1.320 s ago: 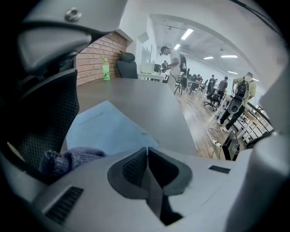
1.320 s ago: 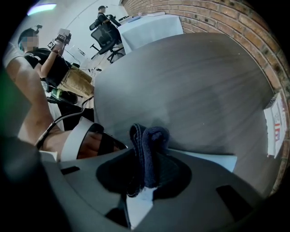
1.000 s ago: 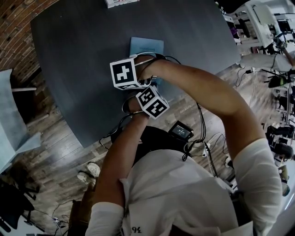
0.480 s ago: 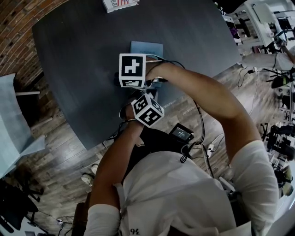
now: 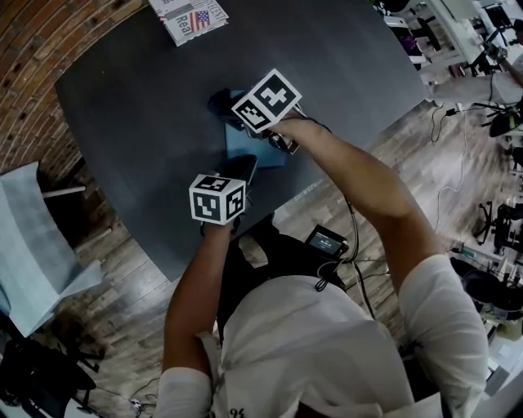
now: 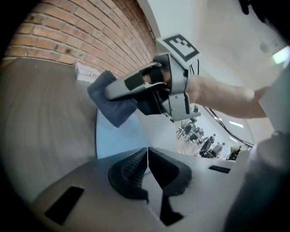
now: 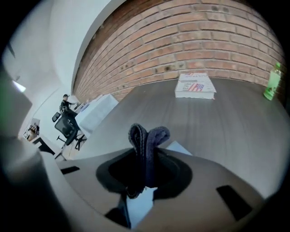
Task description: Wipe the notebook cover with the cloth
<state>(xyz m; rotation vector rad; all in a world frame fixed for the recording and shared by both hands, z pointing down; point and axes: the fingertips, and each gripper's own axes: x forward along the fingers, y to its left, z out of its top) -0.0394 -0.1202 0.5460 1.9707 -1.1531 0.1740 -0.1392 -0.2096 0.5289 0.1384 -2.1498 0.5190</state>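
Observation:
A light blue notebook (image 5: 260, 152) lies flat on the dark grey table (image 5: 131, 98). My right gripper (image 5: 237, 113) is over the notebook's far left corner and is shut on a dark blue cloth (image 5: 219, 103). In the right gripper view the folded cloth (image 7: 147, 138) stands up between the jaws, with a notebook corner (image 7: 180, 147) just beyond. My left gripper (image 5: 243, 170) sits at the notebook's near edge, shut with nothing between its jaws. In the left gripper view the pads (image 6: 131, 168) meet, and the notebook (image 6: 117, 138) and hanging cloth (image 6: 110, 103) lie ahead.
A book with a flag on its cover (image 5: 189, 18) lies at the table's far edge, also in the right gripper view as the book (image 7: 195, 86). A green bottle (image 7: 273, 81) stands at the far right. A brick wall (image 7: 190, 41) backs the table. A pale chair (image 5: 37, 245) stands left.
The right gripper has carried the cloth away from me and to the left, out over the notebook's far left corner. The left gripper has drawn back toward the table's near edge.

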